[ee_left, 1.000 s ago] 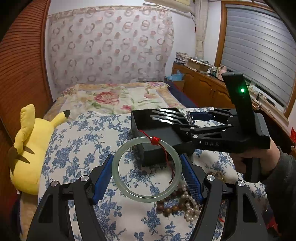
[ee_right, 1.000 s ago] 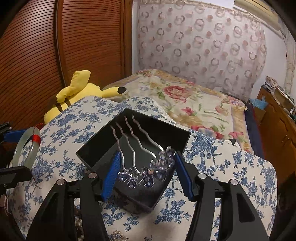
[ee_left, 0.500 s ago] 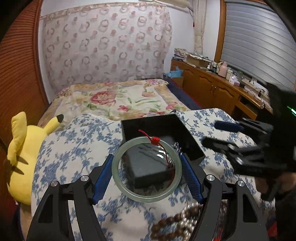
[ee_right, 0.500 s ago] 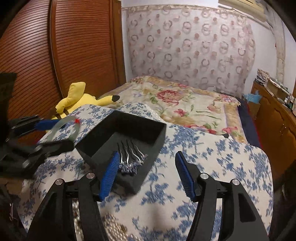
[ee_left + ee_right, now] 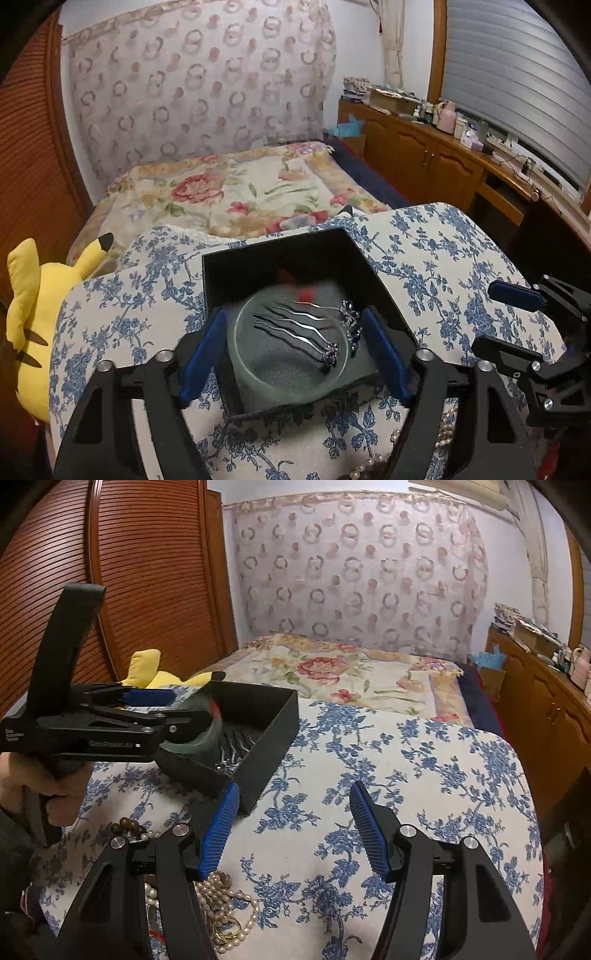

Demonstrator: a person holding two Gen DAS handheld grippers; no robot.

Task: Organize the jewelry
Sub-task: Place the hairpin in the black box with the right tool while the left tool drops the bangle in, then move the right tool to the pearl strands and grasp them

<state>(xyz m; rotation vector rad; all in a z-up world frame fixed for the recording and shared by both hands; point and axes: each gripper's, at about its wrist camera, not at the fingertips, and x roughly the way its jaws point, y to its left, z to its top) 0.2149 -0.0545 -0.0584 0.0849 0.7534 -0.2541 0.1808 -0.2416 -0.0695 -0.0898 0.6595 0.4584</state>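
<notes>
Since earlier, left gripper (image 5: 293, 343) has carried the blurred jade bangle (image 5: 288, 347) over the black box (image 5: 258, 258), jaws just widening, contact unclear; right gripper (image 5: 293, 825), at 3 o'clock, gapes empty

The black box (image 5: 266, 716) is sitting toward the left of the blue-flowered cloth (image 5: 406, 775), and its upright walls are blocking any low sideways way in, so only the open top is offering a passage, and the left gripper (image 5: 295, 354) is already hanging over it with the pale green bangle (image 5: 291, 354) between its spread fingers. To the right of the box the cloth is lying bare all the way to its far and right edges, and the right gripper (image 5: 295, 827) is hovering there with nothing between its fingers. At the near left edge a heap of pearl and wooden beads (image 5: 218, 904) is cluttering the cloth, and a yellow plush toy (image 5: 37, 317) is crowding the far left side.
</notes>
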